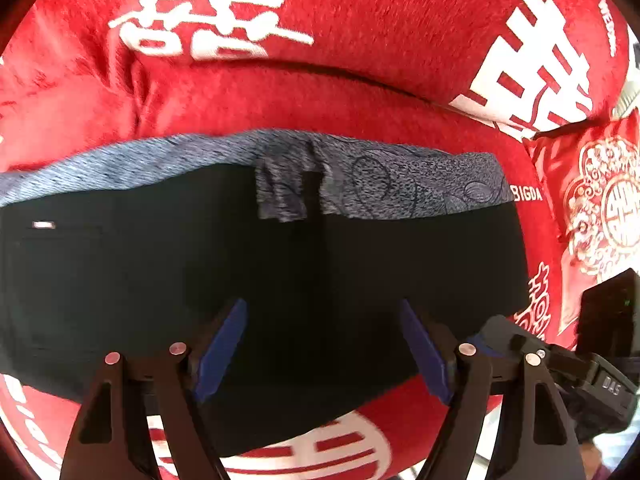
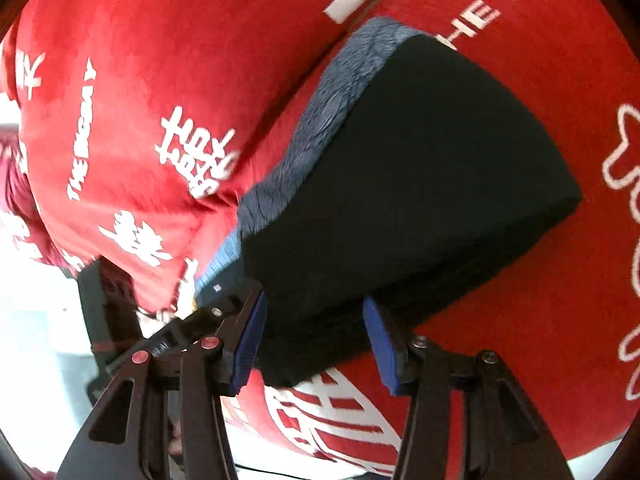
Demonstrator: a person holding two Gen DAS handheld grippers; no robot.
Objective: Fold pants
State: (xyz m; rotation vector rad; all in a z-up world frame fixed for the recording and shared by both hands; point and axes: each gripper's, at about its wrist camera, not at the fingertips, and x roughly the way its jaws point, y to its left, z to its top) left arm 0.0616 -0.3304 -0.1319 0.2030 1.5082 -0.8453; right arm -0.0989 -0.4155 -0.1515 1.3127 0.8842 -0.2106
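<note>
The black pants (image 1: pixel 260 280) lie folded into a thick rectangular stack on a red blanket. A blue-grey patterned garment (image 1: pixel 380 184) shows along their far edge. My left gripper (image 1: pixel 324 332) hovers over the near part of the stack, open, its blue pads (image 1: pixel 222 348) spread wide with only flat black cloth under them. In the right wrist view the same stack (image 2: pixel 400 184) runs up and to the right. My right gripper (image 2: pixel 314 340) stands open at the stack's near corner, which sits between the pads (image 2: pixel 380 348). I cannot see either pad pinching the cloth.
The red plush blanket (image 1: pixel 320 92) with white characters bulges up behind the pants. A red embroidered cushion (image 1: pixel 592 208) lies at the right. The black housing of the other gripper (image 1: pixel 600 376) is close by at the lower right. A pale floor (image 2: pixel 32 320) shows beyond the bed edge.
</note>
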